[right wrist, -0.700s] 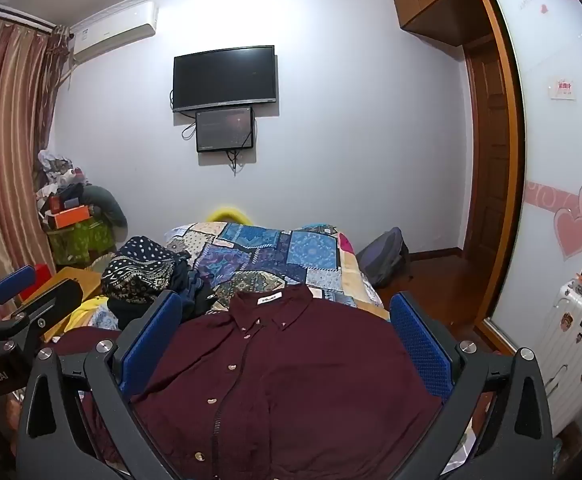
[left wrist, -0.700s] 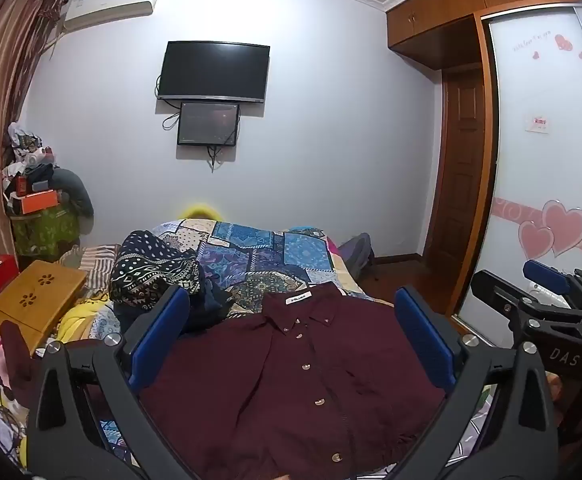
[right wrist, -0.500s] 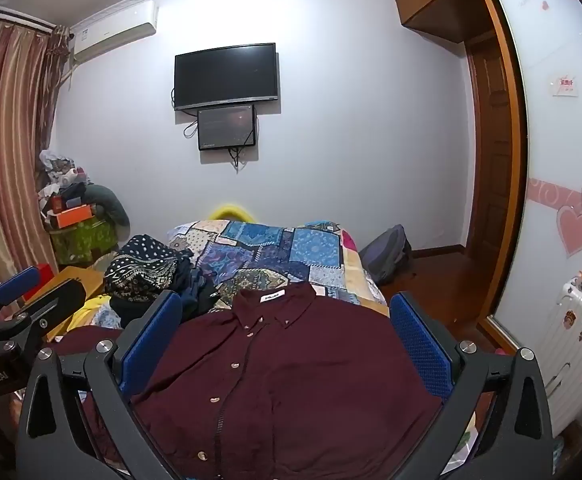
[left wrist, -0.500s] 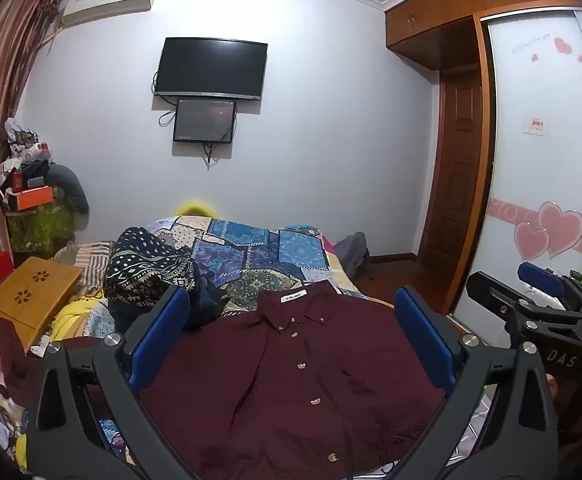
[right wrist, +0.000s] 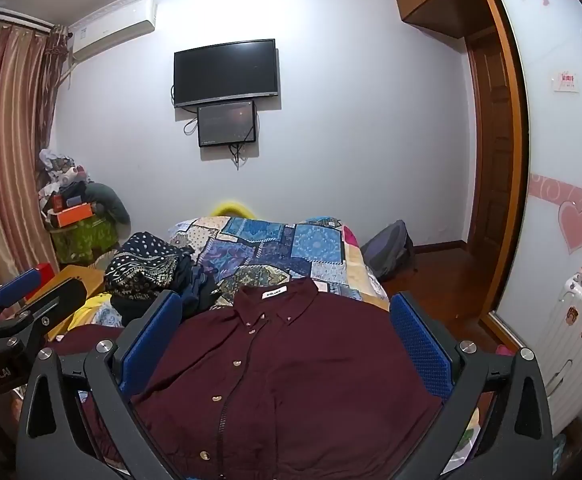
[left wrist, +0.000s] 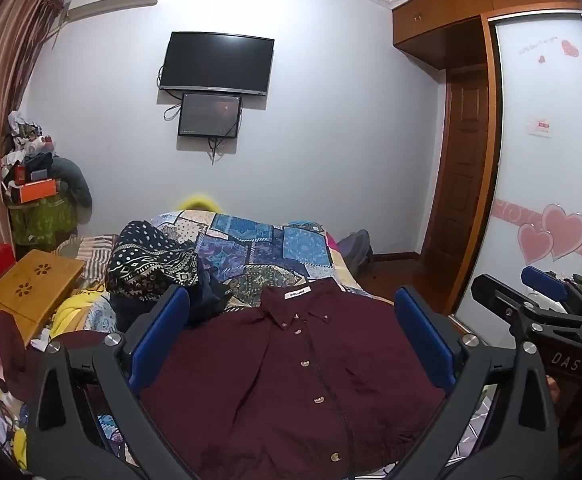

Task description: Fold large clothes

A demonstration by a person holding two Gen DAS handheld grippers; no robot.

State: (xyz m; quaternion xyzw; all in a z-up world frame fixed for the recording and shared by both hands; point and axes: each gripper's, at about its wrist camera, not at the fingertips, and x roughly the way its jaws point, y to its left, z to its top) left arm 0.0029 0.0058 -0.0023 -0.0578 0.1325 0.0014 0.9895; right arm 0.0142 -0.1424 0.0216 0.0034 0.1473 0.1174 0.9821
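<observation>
A dark maroon button-up shirt (left wrist: 291, 376) lies spread face up on the bed, collar toward the far wall; it also shows in the right wrist view (right wrist: 291, 376). My left gripper (left wrist: 291, 336) is open and empty, held above the shirt's near part. My right gripper (right wrist: 287, 336) is open and empty, also above the shirt. The right gripper shows at the right edge of the left wrist view (left wrist: 539, 312). The left gripper shows at the left edge of the right wrist view (right wrist: 15, 312). The shirt's hem is hidden behind the gripper frames.
A patchwork quilt (left wrist: 267, 248) covers the bed beyond the shirt. A pile of dark patterned clothes (left wrist: 151, 264) sits left of the collar. A wooden lap table (left wrist: 27, 292) stands at the left. A wardrobe (left wrist: 551, 160) and a white suitcase (right wrist: 571, 340) stand at the right.
Both views have shifted slightly; the shirt sits a little lower and nearer in frame. Both grippers stay open and empty. The shirt has not moved.
</observation>
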